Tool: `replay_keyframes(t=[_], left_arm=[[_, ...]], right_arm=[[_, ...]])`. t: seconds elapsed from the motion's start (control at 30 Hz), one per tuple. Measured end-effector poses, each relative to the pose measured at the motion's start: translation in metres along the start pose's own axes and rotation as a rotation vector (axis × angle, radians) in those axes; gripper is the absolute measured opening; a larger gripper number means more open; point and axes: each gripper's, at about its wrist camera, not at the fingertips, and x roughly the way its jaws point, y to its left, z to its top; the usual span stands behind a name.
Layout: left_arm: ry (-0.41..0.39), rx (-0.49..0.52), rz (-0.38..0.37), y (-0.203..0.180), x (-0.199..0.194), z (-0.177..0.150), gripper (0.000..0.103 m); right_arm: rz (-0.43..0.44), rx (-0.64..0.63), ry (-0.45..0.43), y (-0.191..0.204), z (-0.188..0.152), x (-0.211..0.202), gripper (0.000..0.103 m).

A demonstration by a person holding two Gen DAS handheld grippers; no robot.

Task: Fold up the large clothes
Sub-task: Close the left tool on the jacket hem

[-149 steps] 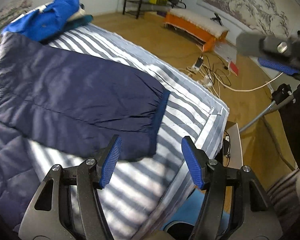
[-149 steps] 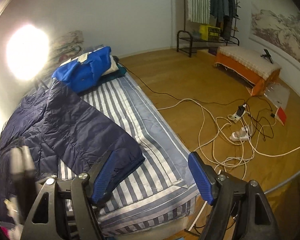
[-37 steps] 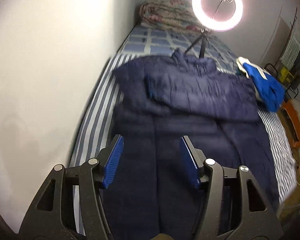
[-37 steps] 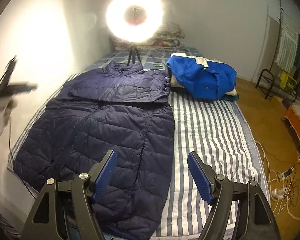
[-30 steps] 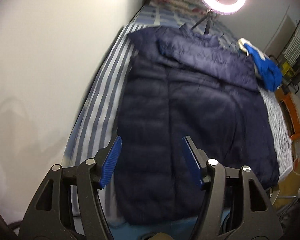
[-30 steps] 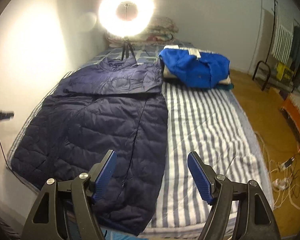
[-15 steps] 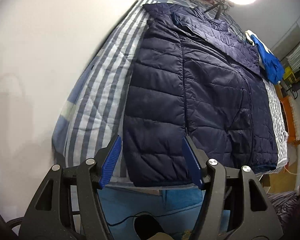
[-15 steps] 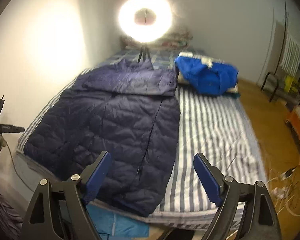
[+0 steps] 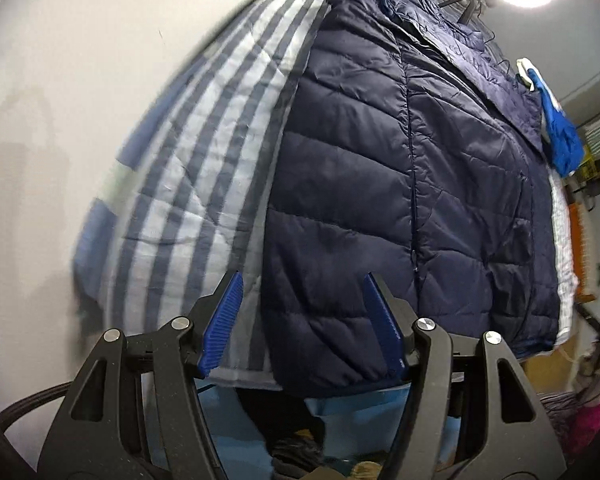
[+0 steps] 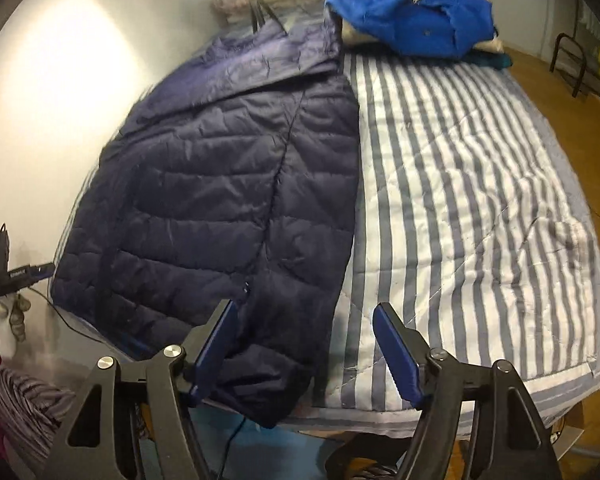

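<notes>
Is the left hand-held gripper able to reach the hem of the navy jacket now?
Probably yes: the left hand-held gripper is open right above the hem of the navy jacket, and nothing lies between them.

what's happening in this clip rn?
A person holds two grippers over the near hem of a navy quilted puffer jacket spread on a striped bed cover. The left gripper and right gripper are both open, one at each hem corner; nothing is gripped. The right jaws have just been closing.

Both your wrist cameras look steeply down from the bed's (image 10: 460, 184) foot edge, close, sharing the jacket's (image 9: 380, 200) hem.
</notes>
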Motion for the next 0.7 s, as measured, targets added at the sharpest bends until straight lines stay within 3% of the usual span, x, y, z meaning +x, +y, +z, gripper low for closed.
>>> replay_keyframes(t=[0.13, 0.4, 0.57, 0.6, 0.67, 0.7], left_arm=[[0.059, -0.023, -0.053, 0.004, 0.012, -0.001, 0.064], [0.111, 0.035, -0.073, -0.003, 0.017, -0.01, 0.062], [0.127, 0.069, -0.09, -0.011, 0.019, -0.012, 0.035], [0.125, 0.072, -0.087, -0.013, 0.02, -0.012, 0.025], [0.112, 0.076, -0.093, -0.018, 0.019, -0.01, 0.014], [0.092, 0.083, -0.096, -0.022, 0.015, -0.008, 0.011]], right_arm=[[0.031, -0.009, 0.055, -0.009, -0.003, 0.019, 0.073], [0.151, 0.065, 0.124, -0.031, -0.008, 0.046, 0.073], [0.241, 0.062, 0.166, -0.023, -0.012, 0.058, 0.073], [0.248, 0.049, 0.176, -0.019, -0.013, 0.061, 0.073], [0.269, 0.031, 0.184, -0.011, -0.013, 0.064, 0.061], [0.287, 0.028, 0.197, -0.008, -0.012, 0.066, 0.048]])
